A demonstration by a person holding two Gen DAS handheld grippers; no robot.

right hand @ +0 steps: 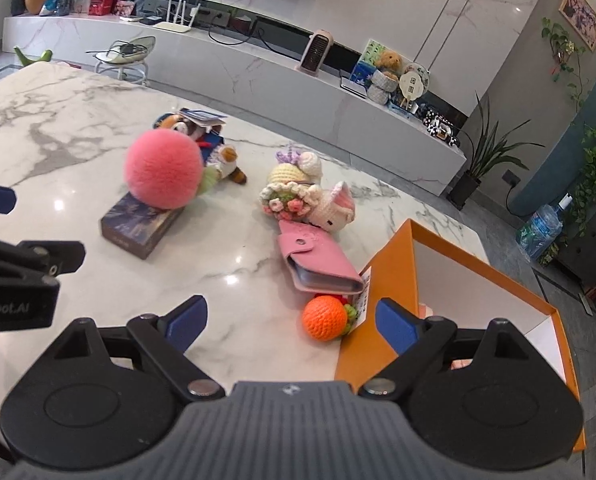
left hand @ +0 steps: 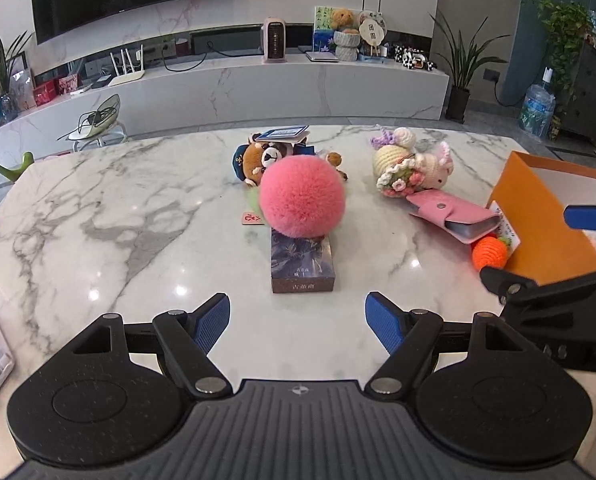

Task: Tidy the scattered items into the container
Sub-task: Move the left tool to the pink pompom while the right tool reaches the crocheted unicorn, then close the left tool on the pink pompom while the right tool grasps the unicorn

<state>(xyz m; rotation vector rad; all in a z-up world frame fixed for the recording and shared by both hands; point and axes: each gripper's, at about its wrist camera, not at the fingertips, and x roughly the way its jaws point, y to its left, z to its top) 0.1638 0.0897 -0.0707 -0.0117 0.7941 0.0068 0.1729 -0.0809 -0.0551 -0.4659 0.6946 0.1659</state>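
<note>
**Both grippers poised, empty, over a cluttered marble worktop**

The left gripper (left hand: 298,322) hovers low above the marble worktop (left hand: 97,208), its jaws spread wide and holding nothing. Straight ahead of them lies a dark patterned box (left hand: 302,266), with a pink pompom (left hand: 302,196) resting on its far end; the wide opening appears set for one of these two. Beyond the pompom a bear plush (left hand: 261,160) lies under a small blue-edged card (left hand: 283,133).

The right gripper (right hand: 291,324) also has its jaws apart and empty. Its right finger sits over the near wall of the orange container (right hand: 390,264), and its left over bare marble. Between the two, just ahead, an orange crochet carrot (right hand: 324,317) rests against the container's outer wall, beside a printed tag there. A pink snap wallet (right hand: 318,260) lies just beyond the carrot, touching or nearly touching the same wall, and a crochet bunny doll (right hand: 302,196) lies beyond the wallet.

All these items are outside the container. Little of its interior shows, apart from a pale shape near the right finger that cannot be identified. The task looks barely begun. Items pressed against the wall may be awkward to grip, since one finger has little room on that side.
</note>
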